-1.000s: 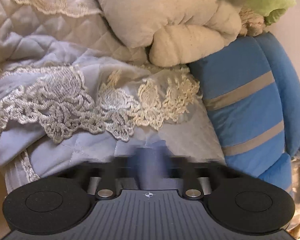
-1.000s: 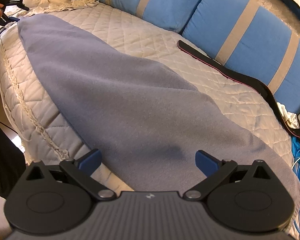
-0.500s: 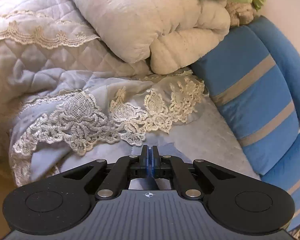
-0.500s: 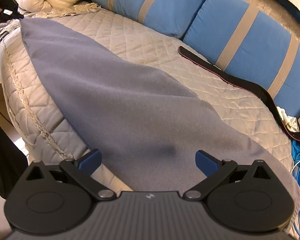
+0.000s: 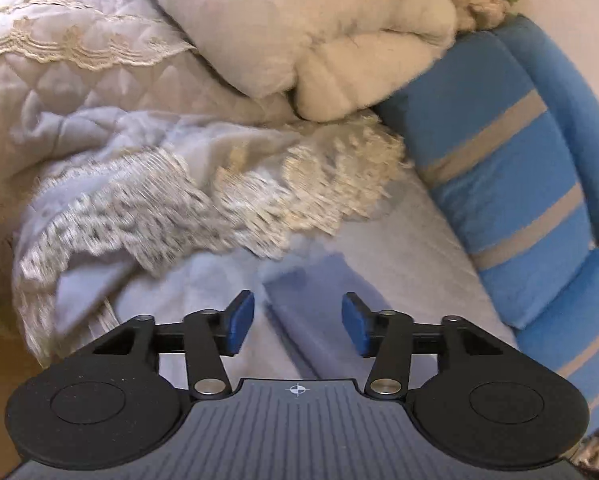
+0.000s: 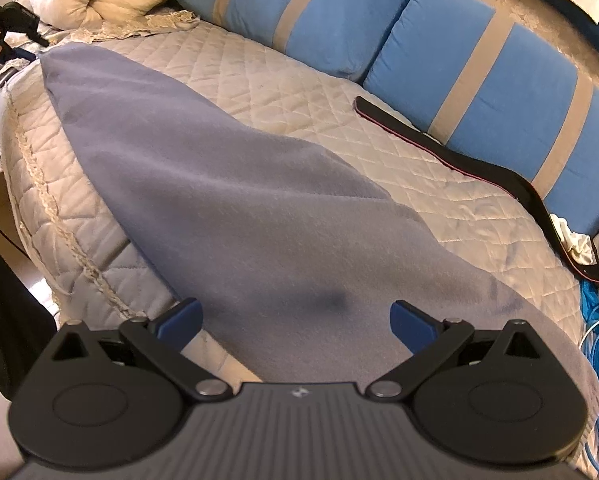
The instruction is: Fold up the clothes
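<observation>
So your left gripper (image 5: 297, 322), pinched shut half a second ago, has sprung partly open and dropped the corner of the grey-blue garment (image 6: 235, 208); it now lies flat along the quilted bed (image 6: 291, 80), laid out for folding. Right gripper (image 6: 295, 318) hovers over the near end, jaws wide, holding nothing.

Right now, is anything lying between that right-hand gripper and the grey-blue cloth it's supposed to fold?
Nothing visible. The right gripper hangs open directly over the grey-blue cloth; the black strap lies off beside the blue cushions.
</observation>
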### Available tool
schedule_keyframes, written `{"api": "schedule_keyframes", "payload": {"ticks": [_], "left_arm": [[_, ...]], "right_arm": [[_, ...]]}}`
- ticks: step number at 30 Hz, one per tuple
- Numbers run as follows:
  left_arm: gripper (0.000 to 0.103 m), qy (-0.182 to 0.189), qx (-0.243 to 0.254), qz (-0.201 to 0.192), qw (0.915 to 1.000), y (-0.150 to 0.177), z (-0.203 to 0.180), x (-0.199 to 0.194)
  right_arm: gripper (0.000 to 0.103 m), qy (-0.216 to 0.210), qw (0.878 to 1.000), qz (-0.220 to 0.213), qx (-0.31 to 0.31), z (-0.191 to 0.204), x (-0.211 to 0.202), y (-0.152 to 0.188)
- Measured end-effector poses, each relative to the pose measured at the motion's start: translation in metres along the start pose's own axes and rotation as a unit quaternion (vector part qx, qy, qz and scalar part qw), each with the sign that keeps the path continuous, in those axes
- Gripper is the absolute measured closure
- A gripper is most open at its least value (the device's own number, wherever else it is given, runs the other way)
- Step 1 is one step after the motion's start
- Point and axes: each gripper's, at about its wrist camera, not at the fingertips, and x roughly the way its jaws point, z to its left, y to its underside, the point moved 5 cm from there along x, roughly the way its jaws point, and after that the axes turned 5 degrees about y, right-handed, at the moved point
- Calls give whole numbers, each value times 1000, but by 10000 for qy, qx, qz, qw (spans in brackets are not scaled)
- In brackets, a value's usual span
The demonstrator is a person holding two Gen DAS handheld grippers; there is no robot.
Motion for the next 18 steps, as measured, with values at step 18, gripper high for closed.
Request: {"api": "schedule_keyframes", "payload": {"ticks": [18], "left_arm": [[55,623,2180,1626,9603,89,-88,40]], "right_arm": [[0,4,10000,-39,-20,2,-3,1]]}}
